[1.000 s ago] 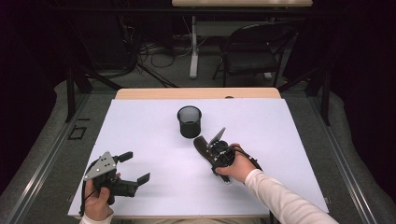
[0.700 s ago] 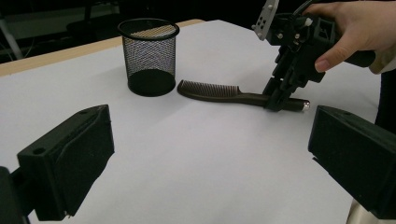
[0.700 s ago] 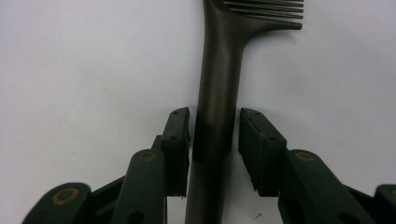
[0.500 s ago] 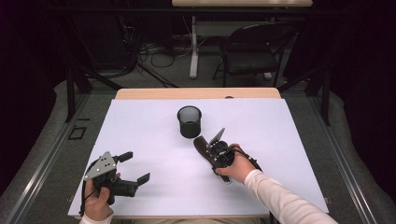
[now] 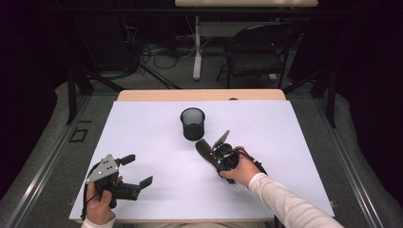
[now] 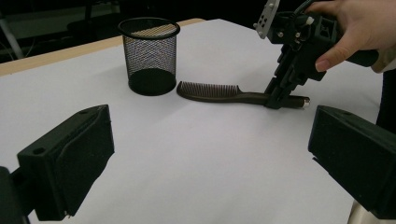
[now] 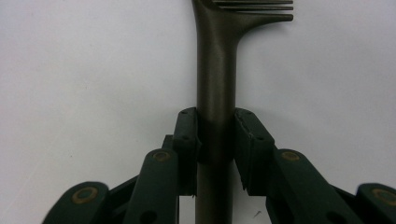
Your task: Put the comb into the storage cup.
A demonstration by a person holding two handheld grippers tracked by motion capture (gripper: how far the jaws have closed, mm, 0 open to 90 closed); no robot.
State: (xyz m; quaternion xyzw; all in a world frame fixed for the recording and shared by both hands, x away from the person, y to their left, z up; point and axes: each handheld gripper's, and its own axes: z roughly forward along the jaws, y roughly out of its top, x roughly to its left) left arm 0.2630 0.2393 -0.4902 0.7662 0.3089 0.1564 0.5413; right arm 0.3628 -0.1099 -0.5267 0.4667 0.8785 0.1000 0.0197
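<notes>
A dim room with a folding chair (image 5: 259,50) and floor cables lies behind the white surface (image 5: 142,128). On it a dark comb (image 6: 219,92) lies flat, its toothed end just beside a black mesh pen cup (image 6: 149,53). The right gripper (image 7: 217,140) stands over the comb's handle; its jaws have just been closing, and both pads now sit against the handle's sides. The left gripper (image 5: 130,171) hangs near the front edge, well apart, jaws wide open and empty. The grip sits toward the butt of the handle, so on lifting, the long toothed end may droop or swivel between the pads. Lying so close to the cup, the comb could also knock it over.
</notes>
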